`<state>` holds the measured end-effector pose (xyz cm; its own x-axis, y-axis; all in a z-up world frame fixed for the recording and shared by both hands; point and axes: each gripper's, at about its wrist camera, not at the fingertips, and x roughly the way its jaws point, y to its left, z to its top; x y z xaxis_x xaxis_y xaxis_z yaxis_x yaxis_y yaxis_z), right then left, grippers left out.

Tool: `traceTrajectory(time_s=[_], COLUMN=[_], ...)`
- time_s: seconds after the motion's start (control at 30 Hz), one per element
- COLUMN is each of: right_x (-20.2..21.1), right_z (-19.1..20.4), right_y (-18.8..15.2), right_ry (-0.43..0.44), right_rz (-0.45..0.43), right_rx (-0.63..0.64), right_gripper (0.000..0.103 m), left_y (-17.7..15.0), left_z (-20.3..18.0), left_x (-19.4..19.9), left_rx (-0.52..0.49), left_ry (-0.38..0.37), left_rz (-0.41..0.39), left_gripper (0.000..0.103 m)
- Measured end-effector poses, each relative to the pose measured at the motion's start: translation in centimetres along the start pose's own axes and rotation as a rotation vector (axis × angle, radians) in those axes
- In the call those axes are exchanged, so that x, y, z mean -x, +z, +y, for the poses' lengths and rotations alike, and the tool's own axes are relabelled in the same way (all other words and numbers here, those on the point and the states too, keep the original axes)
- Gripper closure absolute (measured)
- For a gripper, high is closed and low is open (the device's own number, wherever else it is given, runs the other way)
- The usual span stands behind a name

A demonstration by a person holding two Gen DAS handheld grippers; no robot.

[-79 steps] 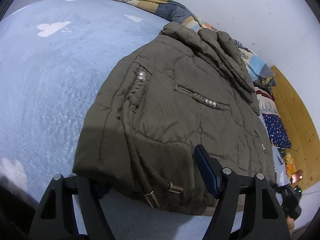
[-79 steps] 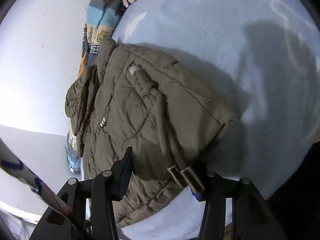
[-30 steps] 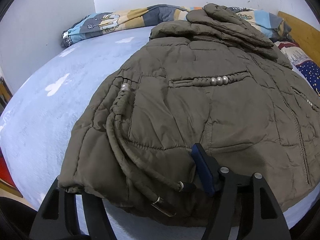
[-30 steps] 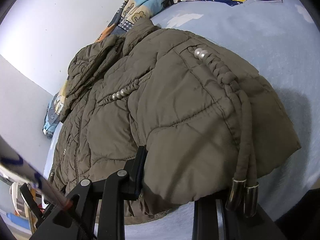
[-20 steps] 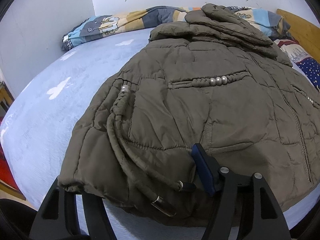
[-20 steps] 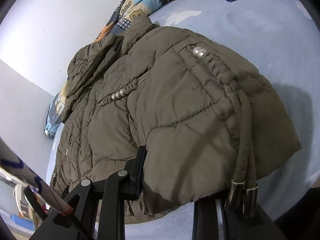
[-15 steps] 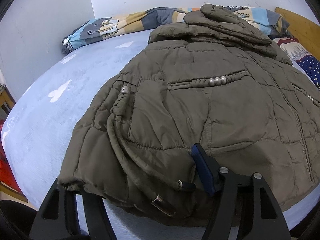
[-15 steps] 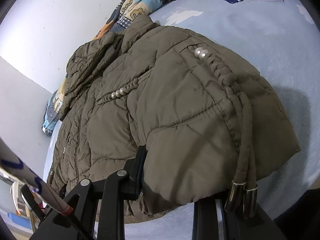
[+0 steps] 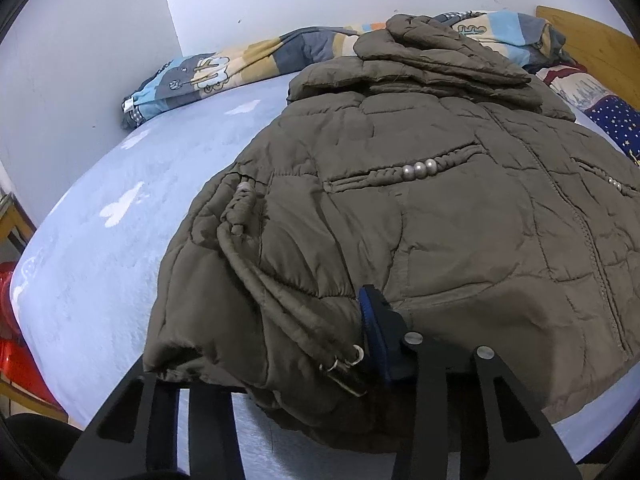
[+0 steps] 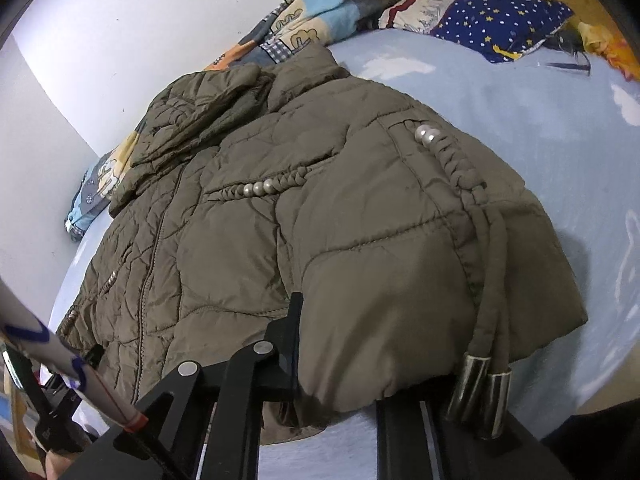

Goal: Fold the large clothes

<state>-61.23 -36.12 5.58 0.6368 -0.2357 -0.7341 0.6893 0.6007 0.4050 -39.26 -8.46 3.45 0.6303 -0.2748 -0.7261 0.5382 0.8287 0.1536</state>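
Note:
An olive padded jacket (image 9: 420, 208) lies front-up on a pale blue bed sheet (image 9: 100, 240), its collar at the far end. My left gripper (image 9: 272, 364) is at the near hem corner. Its jaws are closing, the blue pad pressing into bunched fabric and drawstring cords (image 9: 348, 368). In the right wrist view the same jacket (image 10: 320, 220) fills the middle. My right gripper (image 10: 340, 360) is closing on the other hem corner. One of its fingers (image 10: 292, 332) presses the padding; the other is hidden under the hem. Two metal-tipped cords (image 10: 484, 384) hang over it.
A striped cartoon blanket (image 9: 224, 68) lies along the white wall behind the jacket. A star-print pillow (image 10: 500, 12) and a wooden headboard (image 9: 592, 40) are at the far right. Something red (image 9: 12, 320) sits below the bed's left edge.
Both grippers' fingers have drawn together on the hem, and the fabric between them has bunched up. The right wrist view has rolled a little. The jacket lies where it was.

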Motion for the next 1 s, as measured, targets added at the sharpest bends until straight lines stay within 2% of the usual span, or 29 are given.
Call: traceTrajectory(time_s=[0.27, 1.0], right_x=[0.3, 3.3], right_z=[0.1, 1.2], right_y=[-0.1, 0.2], right_ry=[-0.003, 0.007], right_rz=[-0.007, -0.091], right_rx=[0.012, 0.052], right_gripper=[0.090, 0.091], left_y=[0.0, 0.3], left_z=[-0.2, 0.2], left_x=[0.4, 3.3], left_rx=[-0.019, -0.016], left_ry=[0.001, -0.016], left_rz=[-0.019, -0.063], left_gripper=[0.071, 0.078])
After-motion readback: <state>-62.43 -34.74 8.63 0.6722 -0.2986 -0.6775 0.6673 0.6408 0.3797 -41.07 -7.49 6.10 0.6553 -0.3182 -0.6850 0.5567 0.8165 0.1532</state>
